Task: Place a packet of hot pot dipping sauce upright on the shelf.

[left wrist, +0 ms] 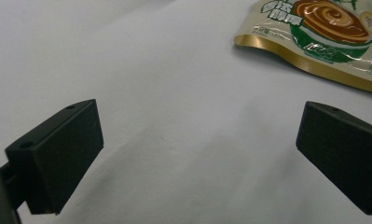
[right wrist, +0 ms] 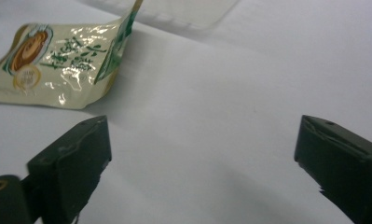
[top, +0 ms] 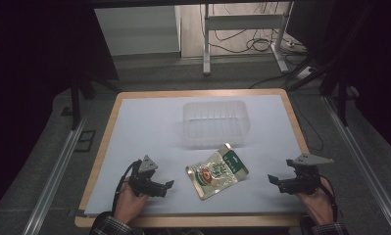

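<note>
Centrally, near edge: pouch (top: pixel 217 174) flat on white mat (top: pixel 144 132), just near of clear tub (top: pixel 215 123). L gripper (top: pixel 167 186) left of it, R gripper (top: pixel 272 180) right; both w/ jaws wide, empty.

Glossy foil pouch (top: pixel 217 173), clear ribbed plastic tub (top: pixel 215 123), matt white sheet (top: pixel 149 132) w/ wood-edged table (top: pixel 108 126)
</note>
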Available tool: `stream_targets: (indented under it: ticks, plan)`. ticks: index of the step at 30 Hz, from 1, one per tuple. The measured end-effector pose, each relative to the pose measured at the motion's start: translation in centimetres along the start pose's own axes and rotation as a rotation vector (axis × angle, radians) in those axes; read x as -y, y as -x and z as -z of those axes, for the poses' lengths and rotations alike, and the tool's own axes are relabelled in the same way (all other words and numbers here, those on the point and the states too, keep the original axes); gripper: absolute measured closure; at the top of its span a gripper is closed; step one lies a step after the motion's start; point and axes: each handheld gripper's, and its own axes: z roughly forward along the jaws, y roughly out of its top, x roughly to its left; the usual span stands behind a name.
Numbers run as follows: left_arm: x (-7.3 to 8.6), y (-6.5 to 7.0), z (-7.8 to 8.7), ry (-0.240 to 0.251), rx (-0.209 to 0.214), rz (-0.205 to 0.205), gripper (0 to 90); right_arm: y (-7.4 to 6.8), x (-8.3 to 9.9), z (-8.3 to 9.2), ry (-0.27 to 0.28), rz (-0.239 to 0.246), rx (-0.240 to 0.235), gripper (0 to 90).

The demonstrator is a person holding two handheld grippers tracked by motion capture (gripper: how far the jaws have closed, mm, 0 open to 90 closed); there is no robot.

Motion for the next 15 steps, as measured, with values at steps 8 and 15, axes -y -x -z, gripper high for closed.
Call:
stream_targets:
  ticks: [8, 15]
  plan:
    - [0.0, 0.4, -0.1, 0.0, -0.003, -0.024, 0.0, -0.3, -0.1, -0.5, -0.023, 0.052, -0.007, 0.6]
    - [0.0, 0.5, -0.1, -0.003, -0.002, -0.036, 0.0, -0.3, 0.0, -1.0, -0.05, 0.064, -0.024, 0.5]
